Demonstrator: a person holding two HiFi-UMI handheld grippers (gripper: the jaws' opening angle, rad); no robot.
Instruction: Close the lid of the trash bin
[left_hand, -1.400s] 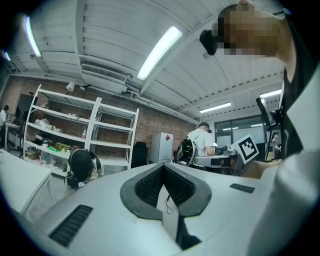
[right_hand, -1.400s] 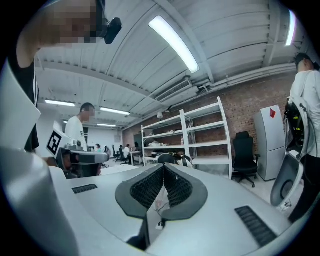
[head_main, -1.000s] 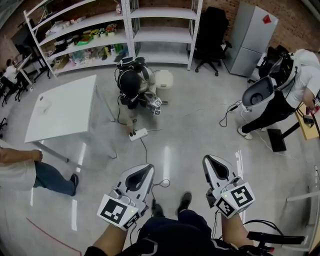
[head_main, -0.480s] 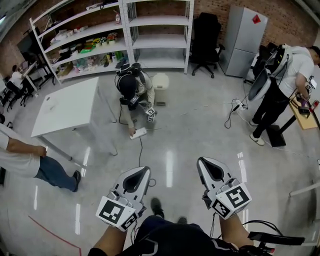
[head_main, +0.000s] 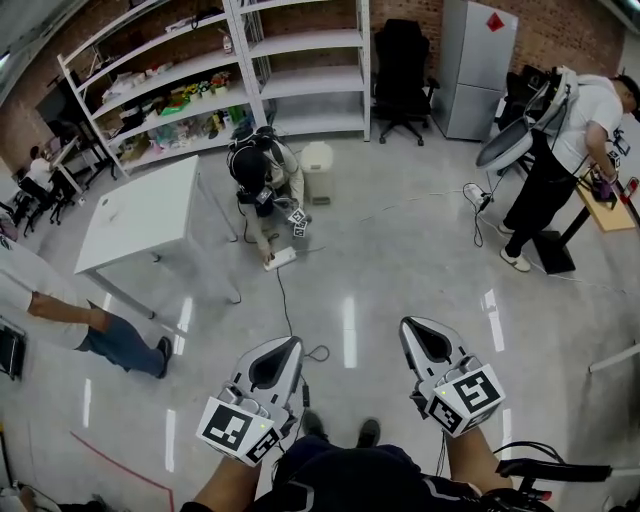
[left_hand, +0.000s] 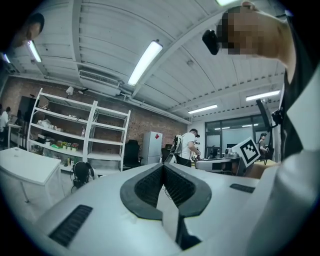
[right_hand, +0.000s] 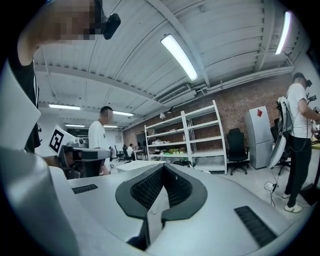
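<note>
Right of the white rectangular table (head_main: 140, 215), a crouching person (head_main: 258, 172) works just beside a small white plastic trash bin (head_main: 317, 168).

1. Your left gripper (head_main: 288, 344): pale grey shell, black ribbed lining inside the jaws.
2. Your right gripper (head_main: 413, 325): same grey shell, same black lining.
3. Each carries a white cube (head_main: 238, 430) printed with black square markers.
4. You wear dark clothes (head_main: 345, 480) and dark shoes (head_main: 368, 432).

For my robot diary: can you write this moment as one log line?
left gripper: shut, empty | right gripper: shut, empty | trash bin: far ahead, untouched
</note>
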